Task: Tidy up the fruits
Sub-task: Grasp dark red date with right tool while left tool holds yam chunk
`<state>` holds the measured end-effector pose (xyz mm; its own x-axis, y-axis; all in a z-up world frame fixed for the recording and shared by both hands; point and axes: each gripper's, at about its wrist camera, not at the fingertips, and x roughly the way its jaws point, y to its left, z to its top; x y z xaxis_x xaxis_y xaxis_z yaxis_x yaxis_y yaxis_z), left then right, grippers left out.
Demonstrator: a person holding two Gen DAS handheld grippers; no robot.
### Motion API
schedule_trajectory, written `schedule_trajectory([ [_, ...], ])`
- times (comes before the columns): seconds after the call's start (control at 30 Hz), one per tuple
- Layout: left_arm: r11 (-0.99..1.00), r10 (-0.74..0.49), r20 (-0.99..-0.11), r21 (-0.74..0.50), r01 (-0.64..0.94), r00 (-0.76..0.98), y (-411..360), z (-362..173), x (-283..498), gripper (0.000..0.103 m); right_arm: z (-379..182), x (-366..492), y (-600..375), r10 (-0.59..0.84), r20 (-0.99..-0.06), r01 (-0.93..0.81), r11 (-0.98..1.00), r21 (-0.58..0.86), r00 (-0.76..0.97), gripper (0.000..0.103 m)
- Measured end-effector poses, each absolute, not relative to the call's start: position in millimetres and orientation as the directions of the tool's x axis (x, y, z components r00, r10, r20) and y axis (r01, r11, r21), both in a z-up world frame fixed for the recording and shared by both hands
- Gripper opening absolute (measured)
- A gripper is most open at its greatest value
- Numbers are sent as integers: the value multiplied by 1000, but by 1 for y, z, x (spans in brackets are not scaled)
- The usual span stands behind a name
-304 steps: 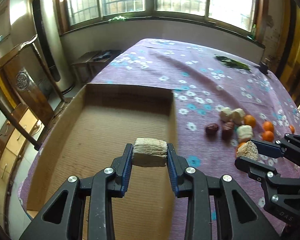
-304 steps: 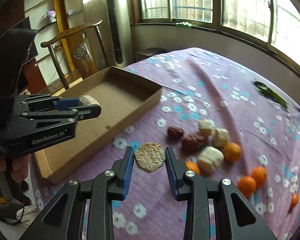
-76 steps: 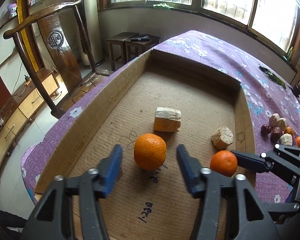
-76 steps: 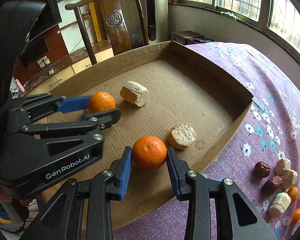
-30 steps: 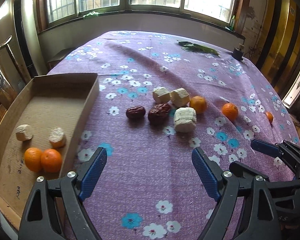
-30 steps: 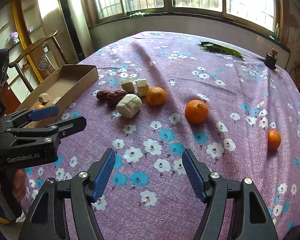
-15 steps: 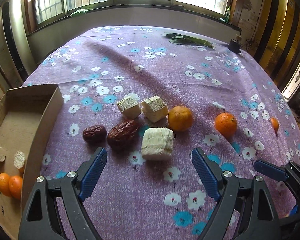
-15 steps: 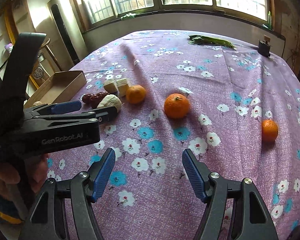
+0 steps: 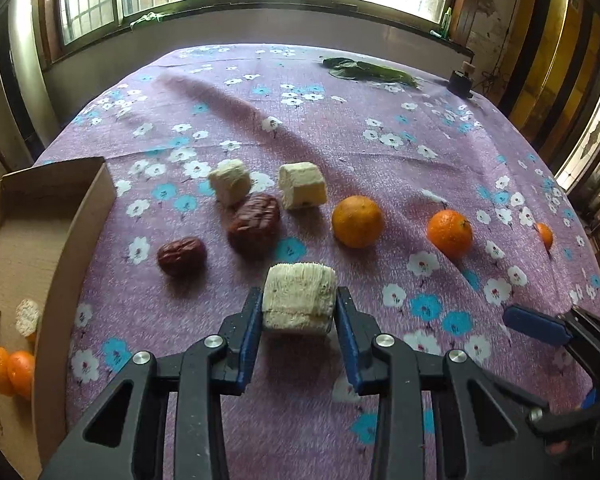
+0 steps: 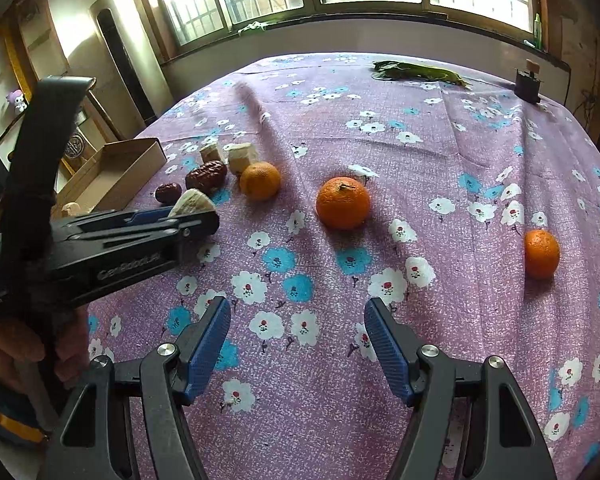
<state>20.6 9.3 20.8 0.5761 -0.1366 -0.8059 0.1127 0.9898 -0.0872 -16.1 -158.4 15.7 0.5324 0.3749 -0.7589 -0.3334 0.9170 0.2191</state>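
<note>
1. The cardboard box (image 9: 52, 216), at nine o'clock in the left wrist view, holds two oranges (image 9: 10, 366) and two pale fibrous chunks (image 9: 27, 316).
2. The left gripper (image 9: 299, 312) is closing; its blue ribbed pads touch a stringy white block (image 9: 299, 302) on the purple flowered cloth (image 9: 340, 128).
3. The right gripper (image 10: 298, 332) stands spread, nothing between; a dimpled round orange (image 10: 342, 202) lies at twelve o'clock.

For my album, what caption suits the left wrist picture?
Left gripper, jaws closing around a pale fibrous chunk on the floral tablecloth, beside dates and oranges.
</note>
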Motion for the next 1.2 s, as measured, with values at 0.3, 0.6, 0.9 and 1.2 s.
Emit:
schedule_trajectory([
  [0.3,997,-80,-784,-76,32,615,63,38,-12,34,29,-5,-112,472,-732,-455,856,247,491,74],
  [0.6,996,-40,-765,-80,-34,643,110,52,-24,34,28,33,-29,504,-762,-594,779,199,406,74],
  [0.9,991,-13,-738,-100,-90,674,154,66,-30,34,11,58,11,443,-797,-566,809,157,412,59],
  [1.2,984,-9,-741,-125,-125,672,173,64,-30,34,7,75,28,408,-798,-542,832,123,444,55],
])
